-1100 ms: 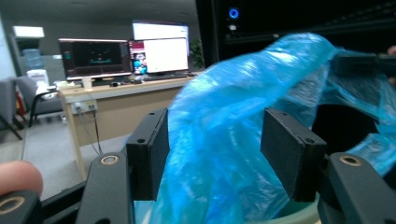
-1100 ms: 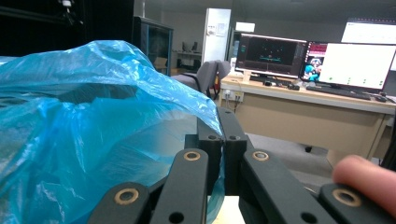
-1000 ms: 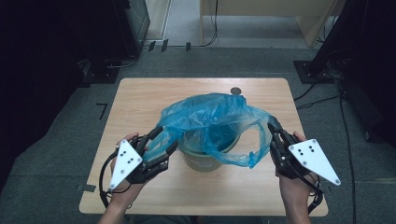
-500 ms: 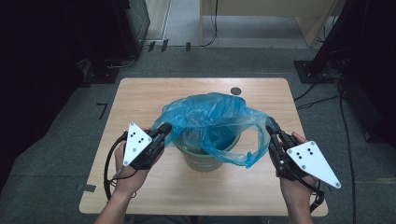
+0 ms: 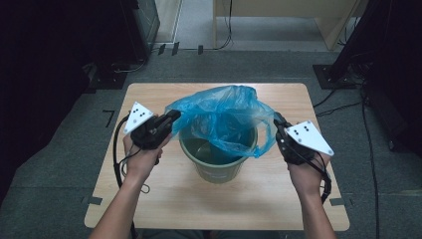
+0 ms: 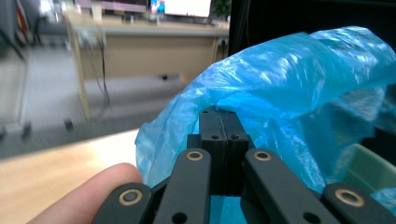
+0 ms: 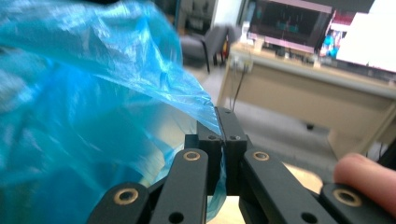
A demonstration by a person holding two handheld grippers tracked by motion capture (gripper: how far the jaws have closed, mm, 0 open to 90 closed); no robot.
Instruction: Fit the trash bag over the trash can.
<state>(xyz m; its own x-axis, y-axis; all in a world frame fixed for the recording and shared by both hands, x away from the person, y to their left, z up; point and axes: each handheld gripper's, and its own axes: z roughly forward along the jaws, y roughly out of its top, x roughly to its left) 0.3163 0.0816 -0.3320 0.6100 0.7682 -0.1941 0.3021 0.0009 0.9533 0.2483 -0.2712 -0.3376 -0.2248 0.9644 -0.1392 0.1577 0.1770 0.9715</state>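
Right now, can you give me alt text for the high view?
A thin blue plastic bag is stretched over a green plastic bin on a light wooden table. The left gripper and right gripper each pinch one side of its rim.

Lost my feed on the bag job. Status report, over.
Left gripper and right gripper both shut on blue bag. Bag stretched over green bin. Nothing in the way.

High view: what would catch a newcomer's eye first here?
The blue plastic bag billows over the green bin at the middle of the wooden table. The left gripper and the right gripper each pinch an edge of the bag on opposite sides, jaws shut on the film, stretching its mouth open above the bin's rim.
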